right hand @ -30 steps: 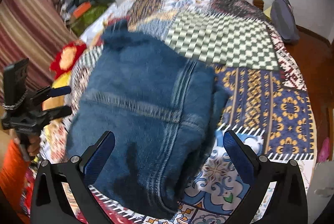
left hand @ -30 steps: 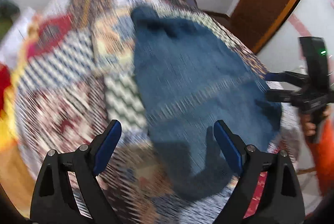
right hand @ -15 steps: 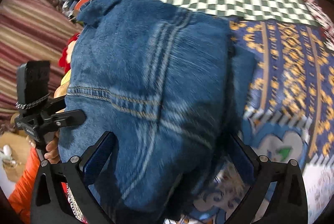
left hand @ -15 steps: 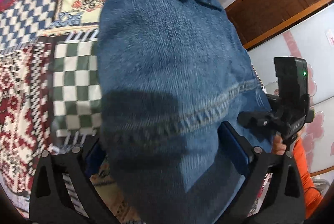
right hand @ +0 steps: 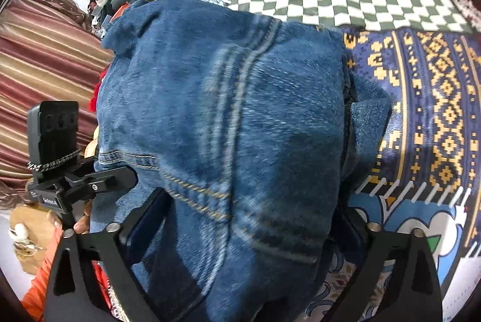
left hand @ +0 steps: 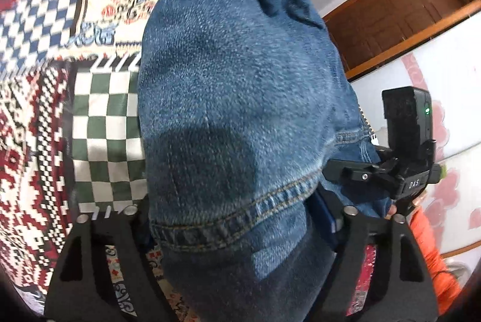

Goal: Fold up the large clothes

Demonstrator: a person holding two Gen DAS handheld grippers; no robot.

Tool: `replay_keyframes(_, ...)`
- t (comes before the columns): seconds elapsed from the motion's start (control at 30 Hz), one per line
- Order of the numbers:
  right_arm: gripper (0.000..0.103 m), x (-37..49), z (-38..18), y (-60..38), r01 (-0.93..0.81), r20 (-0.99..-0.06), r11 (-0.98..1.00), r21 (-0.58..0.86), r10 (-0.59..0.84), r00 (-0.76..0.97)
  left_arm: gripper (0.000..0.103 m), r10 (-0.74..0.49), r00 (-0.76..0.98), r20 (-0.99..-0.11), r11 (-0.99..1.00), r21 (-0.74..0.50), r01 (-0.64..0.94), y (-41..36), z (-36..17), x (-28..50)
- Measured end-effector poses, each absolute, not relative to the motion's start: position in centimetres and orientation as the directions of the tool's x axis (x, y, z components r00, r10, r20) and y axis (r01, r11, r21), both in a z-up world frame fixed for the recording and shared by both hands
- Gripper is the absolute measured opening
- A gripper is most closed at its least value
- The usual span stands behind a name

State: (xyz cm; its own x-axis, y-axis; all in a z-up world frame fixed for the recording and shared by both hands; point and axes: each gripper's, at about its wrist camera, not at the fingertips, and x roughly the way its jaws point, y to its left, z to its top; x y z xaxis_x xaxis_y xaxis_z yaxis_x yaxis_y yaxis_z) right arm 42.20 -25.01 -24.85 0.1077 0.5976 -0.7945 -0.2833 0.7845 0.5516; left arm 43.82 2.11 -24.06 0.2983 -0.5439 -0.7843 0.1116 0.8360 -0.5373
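Folded blue jeans [left hand: 234, 99] lie on a patchwork bedspread [left hand: 99, 111]. In the left wrist view my left gripper [left hand: 237, 220] is wide open with the near end of the jeans bulging between and over its jaws. My right gripper shows at the right edge [left hand: 354, 174], against the jeans' side. In the right wrist view the jeans [right hand: 228, 123] fill the frame, and my right gripper [right hand: 243, 229] is wide open around their near end. My left gripper shows at the left [right hand: 114, 180], touching the jeans. The fingertips of both are hidden by denim.
The bedspread [right hand: 421, 99] stretches away to the right. A striped curtain [right hand: 39, 57] and a pile of things [right hand: 120, 0] stand at the left. A wooden door [left hand: 399, 18] and a white wall stand beyond the bed's right side.
Both grippers have moved in close and low onto the near end of the jeans, from a raised position back from them. The denim now lies between both pairs of open jaws.
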Motion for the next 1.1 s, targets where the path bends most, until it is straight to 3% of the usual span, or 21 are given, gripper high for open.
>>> replay_keyframes(0.2, 0.061, 40.9, -22.1, -23.7, -0.349, -0.802, 0.793, 0.499, 0.576, 0.161, 0.069, -0.536, 0.319, -0.781, 0.842, -0.524, 0.130, 2.5, -22.7, 43.2)
replay_keyframes(0.4, 0.042, 39.9, -19.7, -23.9, -0.359, -0.798, 0.796, 0.487, 0.573, 0.187, 0.062, -0.530, 0.352, -0.772, 0.847, -0.500, 0.179, 4.2, -19.6, 40.3)
replay_keyframes(0.6, 0.037, 38.3, -16.9, -22.8, -0.406, -0.796, 0.791, 0.458, 0.568, 0.209, 0.059, -0.502, 0.411, -0.761, 0.865, -0.451, 0.221, 5.4, -15.0, 37.9)
replay_keyframes(1.1, 0.036, 34.1, -8.8, -15.2, -0.504, -0.765, 0.753, 0.422, 0.594, 0.247, 0.059, -0.474, 0.517, -0.712, 0.873, -0.455, 0.173, 12.8, -7.5, 31.4)
